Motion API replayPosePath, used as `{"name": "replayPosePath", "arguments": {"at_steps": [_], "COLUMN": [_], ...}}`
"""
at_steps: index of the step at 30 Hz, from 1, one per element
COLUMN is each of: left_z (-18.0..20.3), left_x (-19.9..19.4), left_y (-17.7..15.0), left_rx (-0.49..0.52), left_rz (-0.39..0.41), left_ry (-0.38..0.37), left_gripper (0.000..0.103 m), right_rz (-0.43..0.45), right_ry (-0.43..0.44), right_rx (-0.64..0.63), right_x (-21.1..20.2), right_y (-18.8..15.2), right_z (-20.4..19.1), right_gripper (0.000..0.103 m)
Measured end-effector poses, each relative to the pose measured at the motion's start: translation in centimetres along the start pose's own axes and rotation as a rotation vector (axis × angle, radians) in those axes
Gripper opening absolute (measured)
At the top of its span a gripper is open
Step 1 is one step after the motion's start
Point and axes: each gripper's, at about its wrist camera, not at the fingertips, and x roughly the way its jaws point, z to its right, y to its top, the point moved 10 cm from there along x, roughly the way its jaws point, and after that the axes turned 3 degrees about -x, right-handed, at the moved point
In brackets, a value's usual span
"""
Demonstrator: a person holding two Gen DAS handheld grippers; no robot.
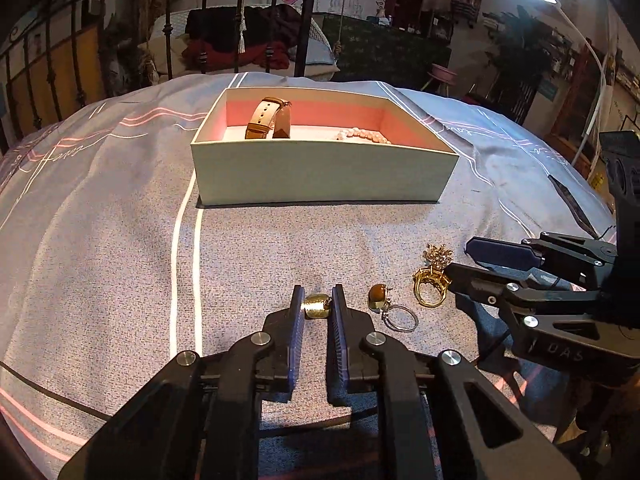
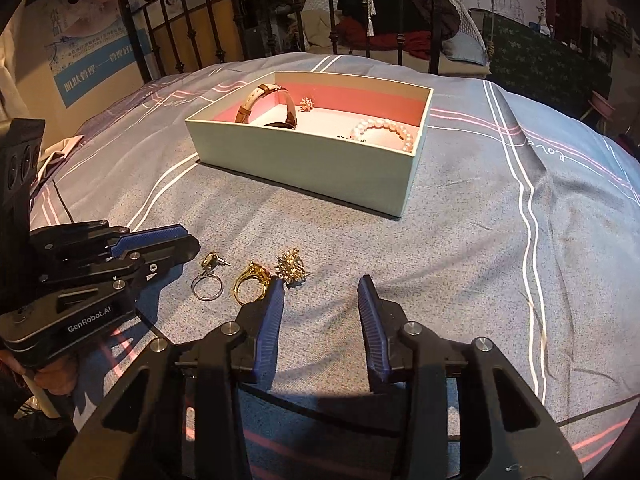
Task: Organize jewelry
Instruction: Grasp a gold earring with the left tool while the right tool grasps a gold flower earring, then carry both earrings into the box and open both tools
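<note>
My left gripper [image 1: 318, 294] is shut on a wide gold band [image 1: 316, 306] down on the bedspread. To its right lie a silver ring with an amber stone [image 1: 386, 306], a gold ring [image 1: 430, 288] and a gold flower brooch [image 1: 438, 255]. In the right wrist view my right gripper [image 2: 320, 282] stands open with only cloth between its fingers. Its left fingertip sits beside the gold ring [image 2: 251, 280] and the brooch [image 2: 292, 266]. The pale green box [image 1: 320, 172] with a pink lining holds a tan-strapped watch [image 1: 264, 120] and a pearl bracelet [image 1: 364, 135].
The box [image 2: 320, 168] also holds a small flower-shaped piece [image 2: 307, 104]. A grey striped bedspread [image 2: 460, 260] covers the bed. A black metal bed frame [image 1: 304, 32] rises behind the box. The left gripper [image 2: 192, 242] lies close to the left of the silver ring [image 2: 208, 280].
</note>
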Motion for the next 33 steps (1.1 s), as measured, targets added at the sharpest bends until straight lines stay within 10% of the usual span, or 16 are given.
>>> {"name": "replayPosePath", "arguments": {"at_steps": [6, 33], "left_z": [-0.4, 0.1], "left_x": [-0.2, -3.2], "left_y": [-0.1, 3.5], "left_rx": [-0.059, -0.030], "left_rz": [0.012, 0.160], "left_ry": [-0.060, -0.008], "left_gripper": [0.013, 0.013], "right_rz": [-0.013, 0.139], "right_ry": [0.018, 0.035], "right_rx": [-0.063, 0.029], "right_x": [1.2, -2.2], "right_y": [0.9, 1.6], "right_z": [-1.6, -1.0], "right_gripper": [0.021, 0.021]}}
